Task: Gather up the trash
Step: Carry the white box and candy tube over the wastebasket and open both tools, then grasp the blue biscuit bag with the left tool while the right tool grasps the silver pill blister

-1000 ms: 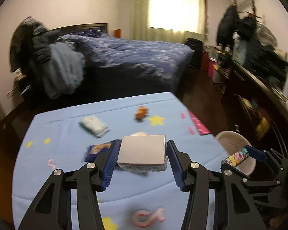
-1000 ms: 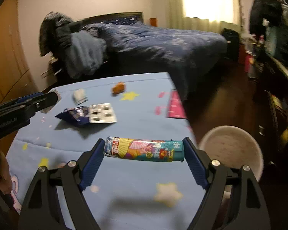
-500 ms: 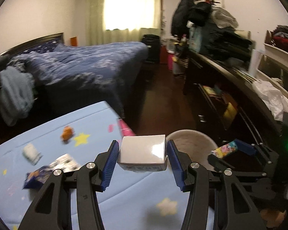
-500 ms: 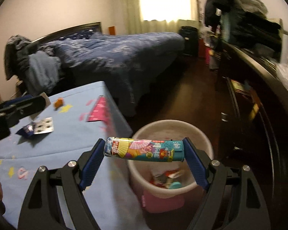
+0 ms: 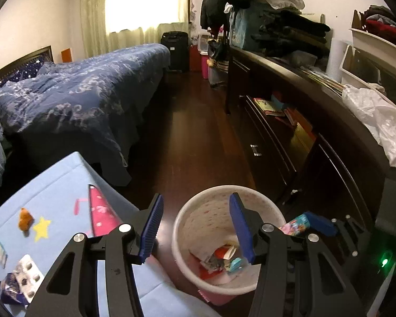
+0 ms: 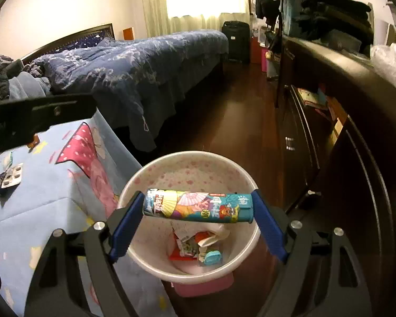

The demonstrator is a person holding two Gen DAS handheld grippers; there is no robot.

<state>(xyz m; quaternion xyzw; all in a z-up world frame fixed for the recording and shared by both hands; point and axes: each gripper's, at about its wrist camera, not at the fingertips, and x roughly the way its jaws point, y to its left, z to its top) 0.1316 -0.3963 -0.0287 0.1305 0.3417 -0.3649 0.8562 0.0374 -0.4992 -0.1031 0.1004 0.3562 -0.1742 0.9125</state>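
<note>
Both grippers have swung from over the table (image 5: pixel 66 190) to the bin (image 5: pixel 198 211), and the white box that sat between the left gripper's (image 5: pixel 195 228) blue pads half a second ago is gone; its jaws now stand apart with nothing between them. The right gripper (image 6: pixel 198 206) clamps the colourful tube (image 6: pixel 198 205) by its ends, directly above the bin's mouth. To drop it cleanly, I would keep it centred over the bin, level, and spread the pads fully so neither end catches the rim.
</note>
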